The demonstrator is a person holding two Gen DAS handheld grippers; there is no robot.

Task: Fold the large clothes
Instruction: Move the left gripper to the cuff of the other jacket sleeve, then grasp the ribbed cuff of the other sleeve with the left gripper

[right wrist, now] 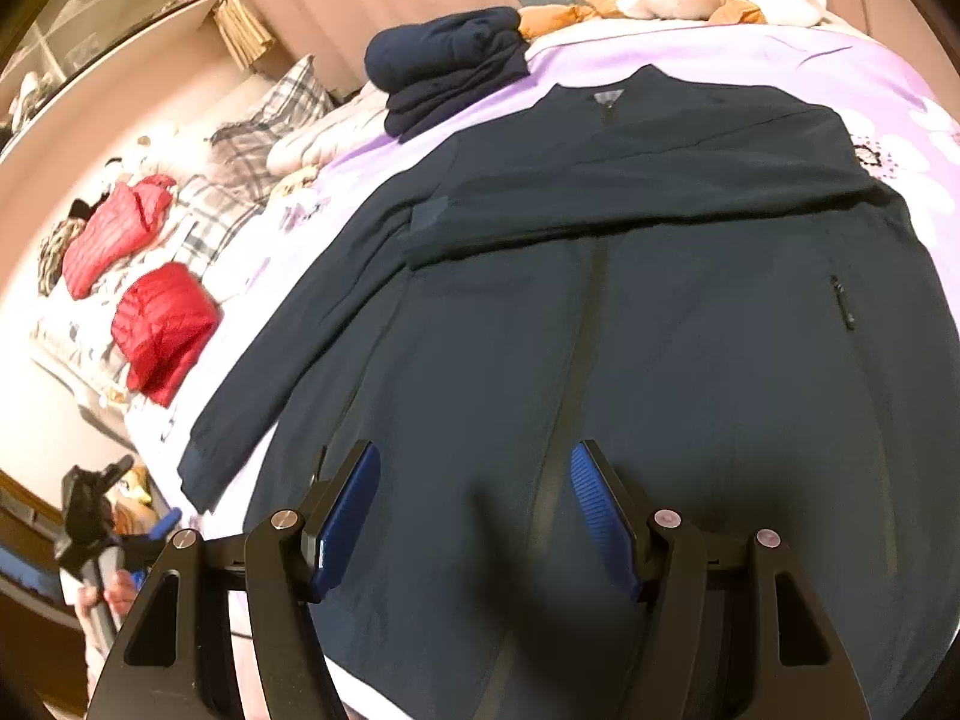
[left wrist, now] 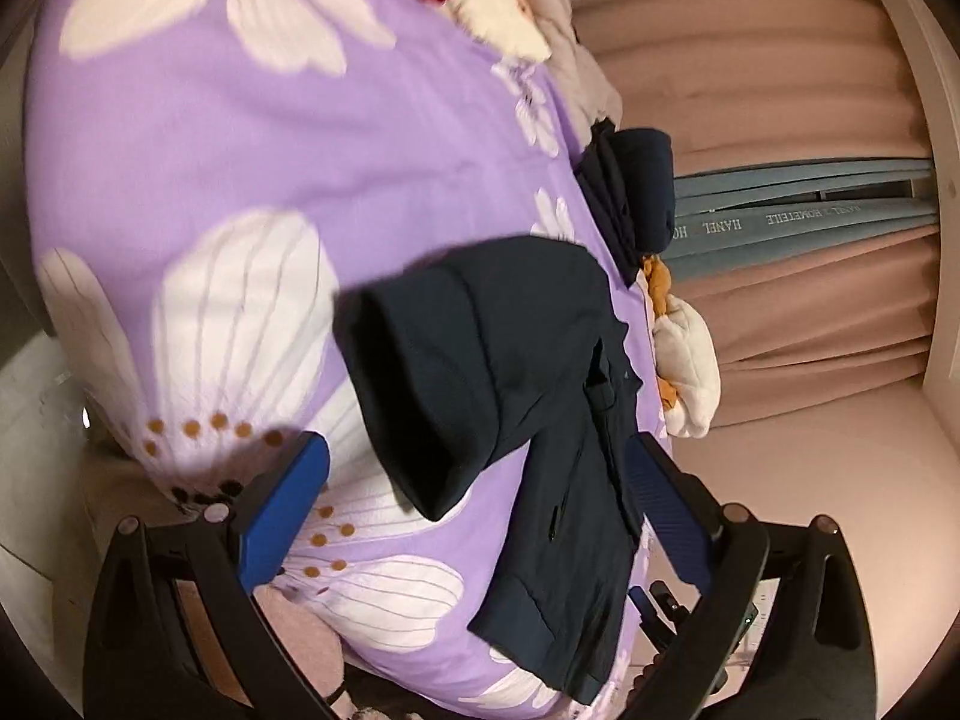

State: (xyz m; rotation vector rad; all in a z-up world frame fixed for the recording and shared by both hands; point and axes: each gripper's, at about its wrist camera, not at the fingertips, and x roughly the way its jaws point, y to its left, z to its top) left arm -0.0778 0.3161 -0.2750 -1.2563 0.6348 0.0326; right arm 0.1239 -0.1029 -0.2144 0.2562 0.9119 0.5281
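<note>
Tongs (right wrist: pixel 474 516) hover over jacket (right wrist: pixel 600 330); folded clothes (right wrist: pixel 444 72) beyond.

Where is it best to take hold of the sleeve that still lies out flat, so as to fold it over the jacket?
Probably at the cuff of the flat sleeve. It lies straight out on the sheet, beside the jacket, and its end is free. Come from the outer side and pinch the cuff's edge; the other sleeve already lies across the chest.

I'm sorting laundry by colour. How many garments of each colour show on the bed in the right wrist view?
Navy, spread out: 1, the jacket
Navy, folded: 1, the folded pile
Red: 2, the near red garment and the far red garment
Total: 4
</note>
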